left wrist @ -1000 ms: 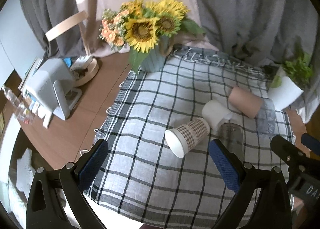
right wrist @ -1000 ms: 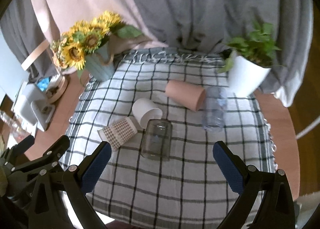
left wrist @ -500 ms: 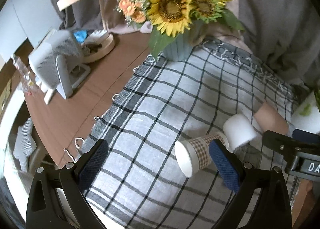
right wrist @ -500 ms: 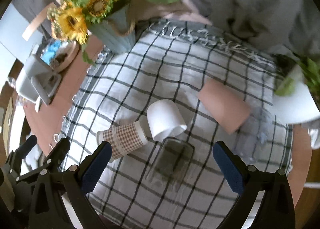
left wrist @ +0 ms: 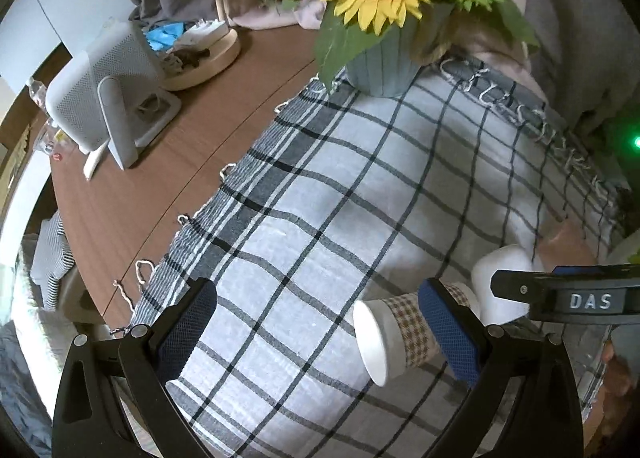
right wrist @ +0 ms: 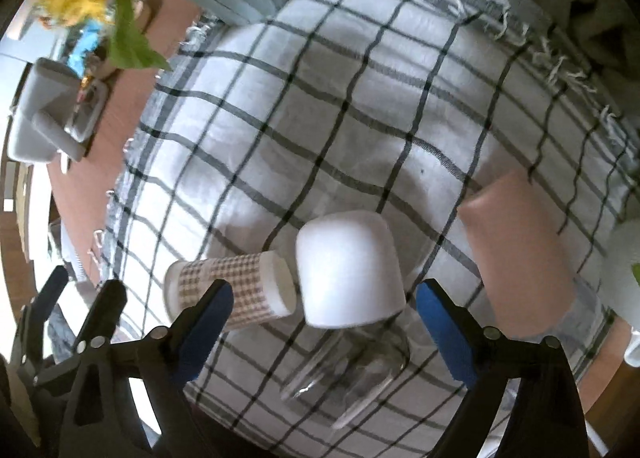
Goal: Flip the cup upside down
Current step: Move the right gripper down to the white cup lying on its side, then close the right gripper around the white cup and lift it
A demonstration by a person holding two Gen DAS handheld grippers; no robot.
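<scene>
wooden table (left wrist: pixel 168 162) | checked cloth (left wrist: pixel 360 186) | grey curtain (left wrist: pixel 580 30) behind | daylight

Your left black gripper with blue-padded fingers (left wrist: pixel 320 330) has its 2 jaws spread wide, nothing between them. Your right black gripper with blue pads (right wrist: pixel 322 332) is spread just as wide (its frame edges into the left view), gripping nothing.
</scene>
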